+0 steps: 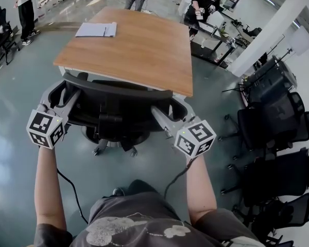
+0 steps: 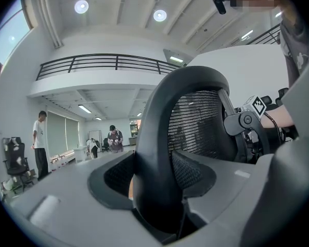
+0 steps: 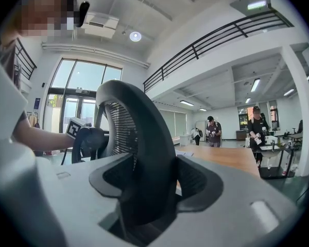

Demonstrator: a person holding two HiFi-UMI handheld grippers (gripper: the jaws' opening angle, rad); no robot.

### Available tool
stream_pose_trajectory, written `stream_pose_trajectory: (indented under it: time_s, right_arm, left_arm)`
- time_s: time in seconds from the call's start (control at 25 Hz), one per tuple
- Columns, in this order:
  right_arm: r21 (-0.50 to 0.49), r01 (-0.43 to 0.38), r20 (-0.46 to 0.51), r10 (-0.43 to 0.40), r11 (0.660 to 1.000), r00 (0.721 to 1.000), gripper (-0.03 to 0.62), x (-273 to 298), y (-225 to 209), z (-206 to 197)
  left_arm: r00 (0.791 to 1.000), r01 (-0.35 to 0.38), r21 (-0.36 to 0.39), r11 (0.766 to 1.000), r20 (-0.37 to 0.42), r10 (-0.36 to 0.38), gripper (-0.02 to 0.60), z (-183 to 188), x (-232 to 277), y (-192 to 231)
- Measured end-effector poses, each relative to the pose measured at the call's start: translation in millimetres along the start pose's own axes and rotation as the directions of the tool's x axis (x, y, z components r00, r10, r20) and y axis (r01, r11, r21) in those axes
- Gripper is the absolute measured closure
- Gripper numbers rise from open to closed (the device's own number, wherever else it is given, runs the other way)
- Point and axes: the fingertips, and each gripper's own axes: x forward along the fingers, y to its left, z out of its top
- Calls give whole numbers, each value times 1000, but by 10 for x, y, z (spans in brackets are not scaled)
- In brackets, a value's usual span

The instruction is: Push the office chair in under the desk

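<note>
Now the left gripper (image 1: 67,92) and right gripper (image 1: 166,116) are clamping the chair (image 1: 113,112) back, needing a straight push under the far worktop (image 1: 139,50).

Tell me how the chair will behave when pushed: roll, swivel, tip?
Probably rolls easily: the chair stands on a wheeled base on smooth floor. It may swivel, though left tongs and right tongs grip opposite backrest edges. Its mesh may flex.

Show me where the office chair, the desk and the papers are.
office chair (image 1: 118,89): head view, top rim of its backrest.
desk (image 1: 144,53): head view, bare part of the wooden top.
papers (image 1: 96,30): head view, middle of the stack.
</note>
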Motion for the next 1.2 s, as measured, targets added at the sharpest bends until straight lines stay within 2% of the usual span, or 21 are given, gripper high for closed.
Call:
stream_pose_trajectory:
  time_s: [0.2,0.76,0.92,1.2]
  right_arm:
    - [6,6,-1,-6,1000,1000,341,327,-265,55]
    - [14,32,-2,-32,999,999,341,776,-515,25]
    - [12,46,-4,-46,999,999,339,972,-616,144]
    - [0,64,-2,-64,998,998,338,1110,-617,159]
  left_arm:
    - [1000,10,1,1000,-3,-10,350,-6,383,251]
    - [1000,29,6,1000,-4,-29,350,-129,850,621]
    - [999,31,13,999,-6,-31,349,-47,1028,808]
    - [999,31,16,999,7,-32,348,-61,1086,948]
